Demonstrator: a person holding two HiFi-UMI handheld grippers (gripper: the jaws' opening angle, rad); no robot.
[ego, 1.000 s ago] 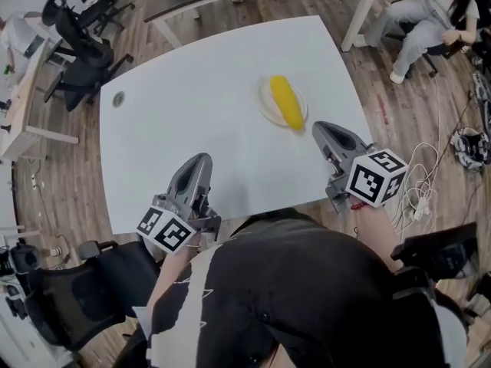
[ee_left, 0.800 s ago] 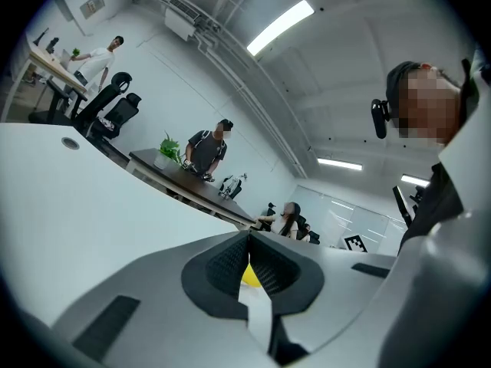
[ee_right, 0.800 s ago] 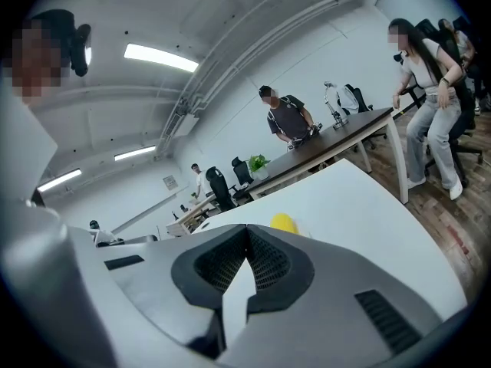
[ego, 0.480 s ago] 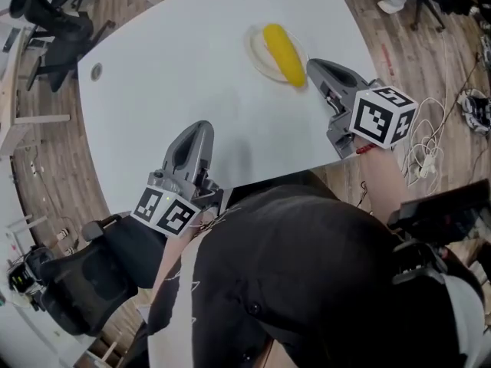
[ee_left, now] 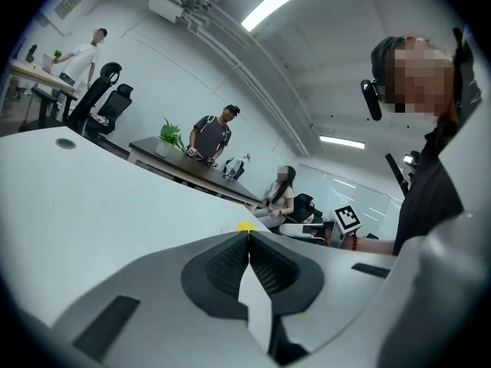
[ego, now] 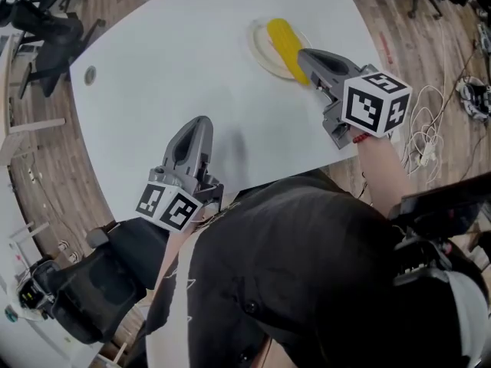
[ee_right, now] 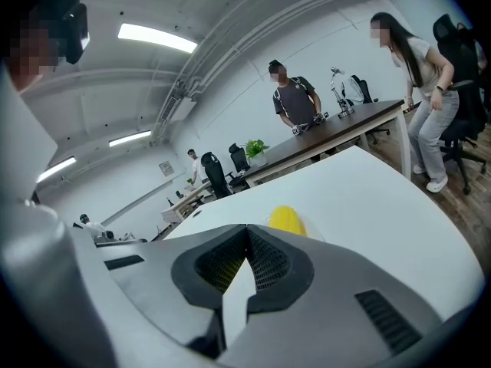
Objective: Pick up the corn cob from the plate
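— Pale white tabletop spreads out in front of you, with wood-plank floor around it and black office chairs off its far left corner.

— And your target is on that table: the yellow corn cob lies flat on the round white plate, near the table's far right edge.

— Look at your grey right gripper. Its jaws are pressed together with nothing between them. From your head view its tip lies right at the cob's near end, over the plate's rim.

— You can't tell from there whether it touches the cob, though. In your right gripper view the cob's rounded yellow end shows just past the closed jaw tips.

— Your grey left gripper is closed and empty too. You hold it low over the near part of the table, well apart from the plate.

— Its own view gives you only a small yellow speck of the cob beyond its tips, far across the white surface.
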